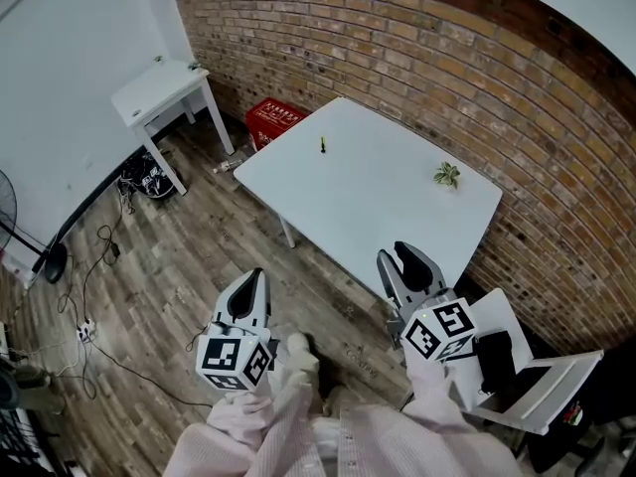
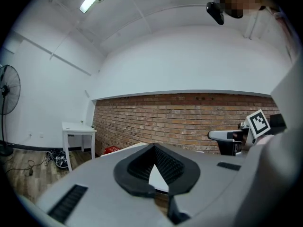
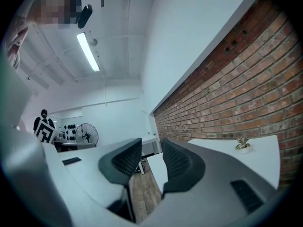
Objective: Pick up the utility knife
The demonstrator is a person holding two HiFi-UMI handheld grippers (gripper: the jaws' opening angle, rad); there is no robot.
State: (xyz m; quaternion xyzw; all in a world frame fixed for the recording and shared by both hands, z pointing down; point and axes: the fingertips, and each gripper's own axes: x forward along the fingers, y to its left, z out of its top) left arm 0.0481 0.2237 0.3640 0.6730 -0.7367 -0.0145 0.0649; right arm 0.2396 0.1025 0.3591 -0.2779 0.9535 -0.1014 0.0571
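Observation:
The utility knife (image 1: 321, 145) is a small dark and yellow thing lying on the white table (image 1: 378, 217), near its far left corner. Both grippers hang over the wood floor on the near side of the table, well short of the knife. My left gripper (image 1: 247, 296) is shut with nothing in it; in the left gripper view its tips (image 2: 154, 148) meet. My right gripper (image 1: 405, 266) is at the table's near edge, open and empty, with a clear gap between its pads (image 3: 151, 145). Neither gripper view shows the knife.
A small potted plant (image 1: 446, 175) stands on the table's right side, near the brick wall (image 1: 447, 58). A red crate (image 1: 275, 119) and a small white side table (image 1: 159, 92) are at the far left. Cables (image 1: 94, 266) lie on the floor. A white chair (image 1: 542, 381) is at my right.

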